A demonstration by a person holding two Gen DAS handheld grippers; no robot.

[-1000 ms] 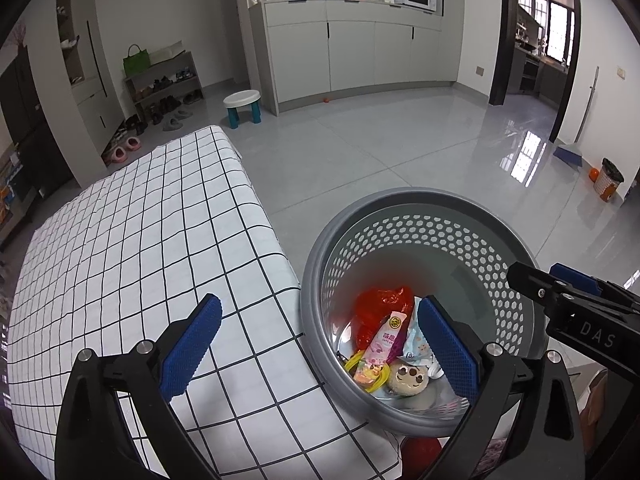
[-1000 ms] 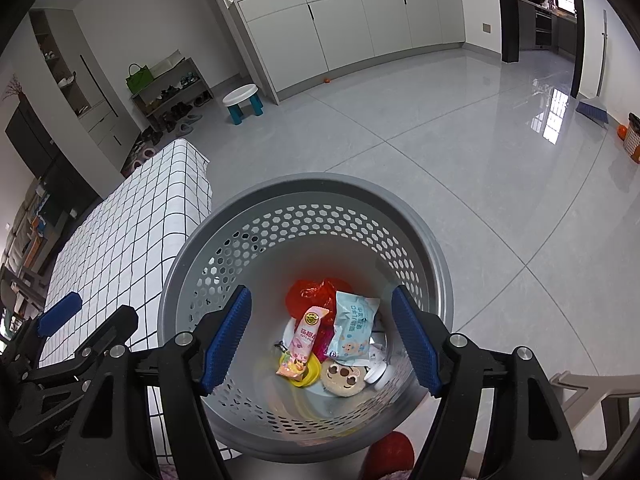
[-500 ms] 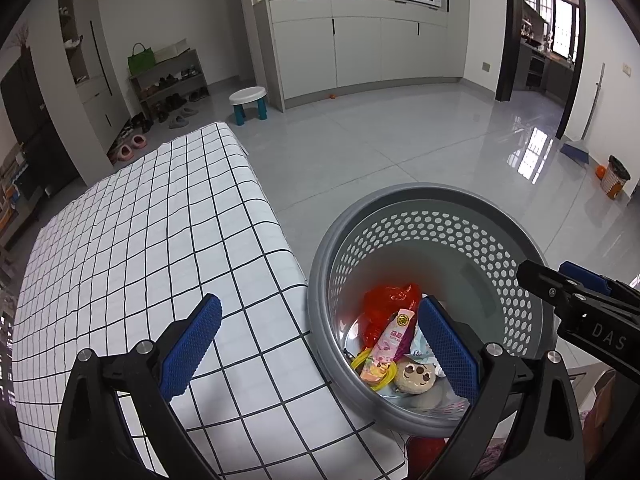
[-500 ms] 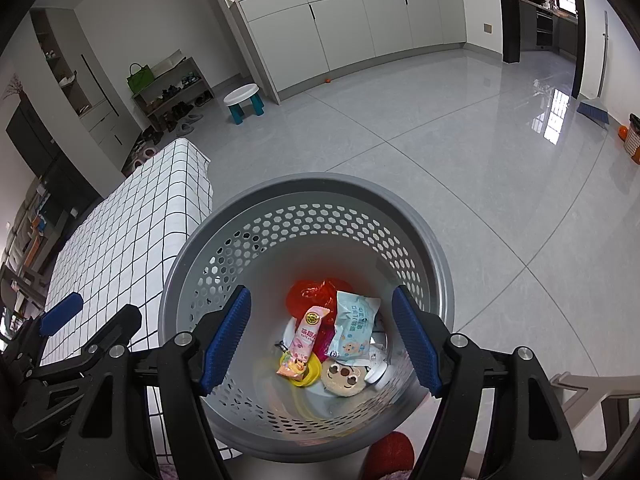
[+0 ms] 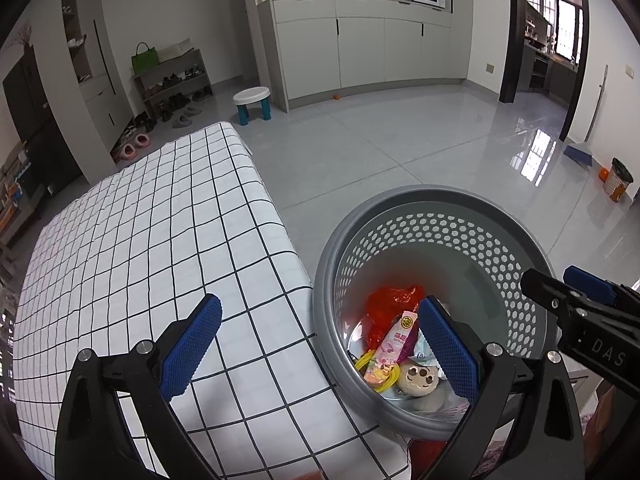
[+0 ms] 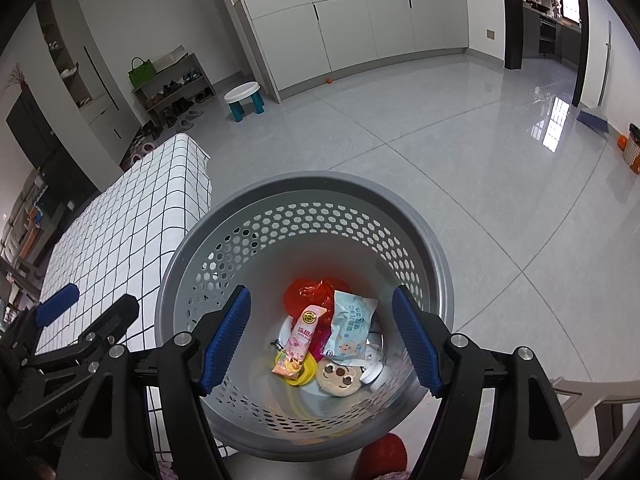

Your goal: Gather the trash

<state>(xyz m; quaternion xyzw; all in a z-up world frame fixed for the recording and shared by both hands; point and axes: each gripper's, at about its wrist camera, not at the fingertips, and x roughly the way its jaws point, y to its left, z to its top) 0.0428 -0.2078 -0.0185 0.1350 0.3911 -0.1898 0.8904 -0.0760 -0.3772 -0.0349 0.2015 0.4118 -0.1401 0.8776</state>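
Observation:
A grey perforated basket [image 5: 436,196] [image 6: 312,180] stands beside the table and holds trash. In it lie a red bag [image 6: 316,292], a pink wrapper [image 6: 302,336], a light blue packet [image 6: 352,324], a round face-printed piece [image 6: 340,376] and a yellow ring [image 6: 300,372]. My right gripper [image 6: 320,344] hangs open over the basket's mouth, nothing between its blue pads. My left gripper [image 5: 320,348] is open too, straddling the table edge and the basket's left rim. Each gripper shows in the other's view, the left gripper [image 6: 80,332] and the right gripper [image 5: 580,308].
The table with a white black-grid cloth [image 5: 140,240] lies left of the basket. A red object [image 6: 380,456] peeks out below the basket, and a beige chair [image 6: 592,392] is at lower right. Farther off are a small stool [image 5: 252,102], a shoe rack, cabinets and a broom.
The left wrist view has shifted slightly, with the basket and table edge a little lower and further right. The right view is unchanged. Both grippers stay open.

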